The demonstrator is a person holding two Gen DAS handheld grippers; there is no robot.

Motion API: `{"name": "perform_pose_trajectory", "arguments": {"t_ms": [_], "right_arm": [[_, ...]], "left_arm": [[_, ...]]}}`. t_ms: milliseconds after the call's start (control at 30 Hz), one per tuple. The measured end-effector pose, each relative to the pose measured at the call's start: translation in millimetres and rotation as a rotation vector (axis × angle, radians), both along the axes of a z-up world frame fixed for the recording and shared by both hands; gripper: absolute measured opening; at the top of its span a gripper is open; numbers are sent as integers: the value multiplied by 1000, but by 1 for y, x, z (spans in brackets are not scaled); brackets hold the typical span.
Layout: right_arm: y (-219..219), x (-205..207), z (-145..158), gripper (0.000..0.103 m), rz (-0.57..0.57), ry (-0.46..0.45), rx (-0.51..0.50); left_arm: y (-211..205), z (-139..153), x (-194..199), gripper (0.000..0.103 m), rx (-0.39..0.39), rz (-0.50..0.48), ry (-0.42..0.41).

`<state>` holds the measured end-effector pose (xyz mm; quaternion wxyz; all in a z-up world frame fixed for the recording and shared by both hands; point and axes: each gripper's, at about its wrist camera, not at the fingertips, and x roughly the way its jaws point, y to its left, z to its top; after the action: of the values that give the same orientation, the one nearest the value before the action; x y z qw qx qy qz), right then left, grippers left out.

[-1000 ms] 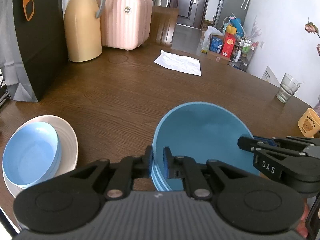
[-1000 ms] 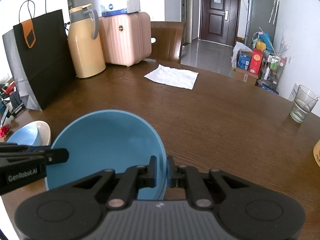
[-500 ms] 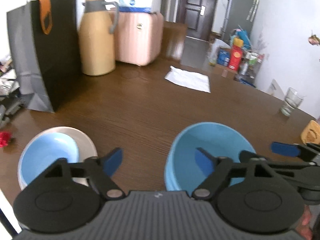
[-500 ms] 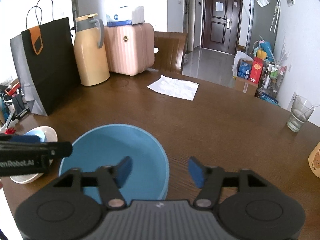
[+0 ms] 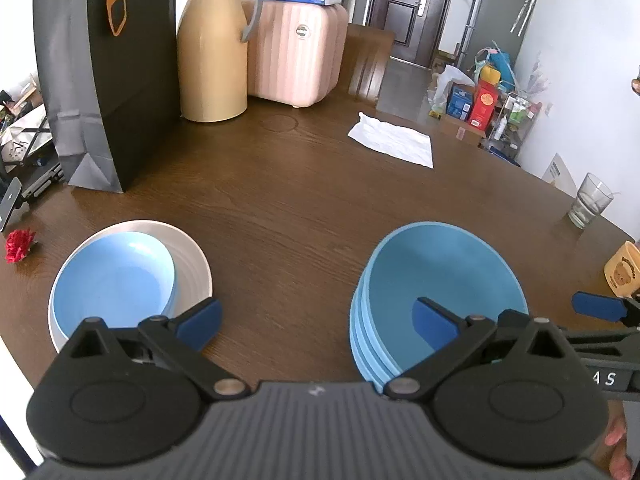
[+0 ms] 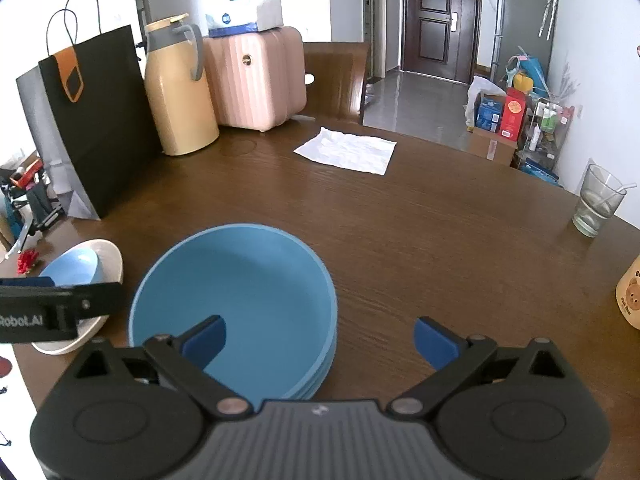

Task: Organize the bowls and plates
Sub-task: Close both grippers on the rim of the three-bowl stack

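Observation:
A stack of blue plates (image 5: 444,280) rests on the brown table, also in the right wrist view (image 6: 240,296). A light blue bowl (image 5: 116,280) sits in a white plate (image 5: 192,256) at the left, also in the right wrist view (image 6: 76,268). My left gripper (image 5: 316,320) is open and empty, above the bare table between the two stacks, its right finger over the plates' left side. My right gripper (image 6: 320,338) is open and empty over the plates' right rim. Each gripper's finger shows in the other's view.
A black paper bag (image 5: 108,76), a tan thermos jug (image 5: 212,44) and a pink case (image 5: 296,52) stand at the back left. A white napkin (image 5: 392,144) lies mid-back. A glass (image 5: 590,204) and a bear mug (image 5: 624,268) stand right. A red flower (image 5: 20,242) lies at the left edge.
Both grippers were shut on the top blue plate's rim; they opened, let it go onto the stack and pulled back and up.

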<state>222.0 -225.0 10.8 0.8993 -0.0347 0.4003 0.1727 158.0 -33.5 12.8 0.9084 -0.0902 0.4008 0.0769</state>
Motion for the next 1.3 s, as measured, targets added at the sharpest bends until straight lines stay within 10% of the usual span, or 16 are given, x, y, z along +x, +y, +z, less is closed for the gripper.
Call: {"name": "perform_pose_trajectory", "arguments": {"t_ms": [1300], "right_arm": [[-24,64,-71,103,77,148,246]], "left_arm": [[-1,-45,43,103,-132,-11,32]]}}
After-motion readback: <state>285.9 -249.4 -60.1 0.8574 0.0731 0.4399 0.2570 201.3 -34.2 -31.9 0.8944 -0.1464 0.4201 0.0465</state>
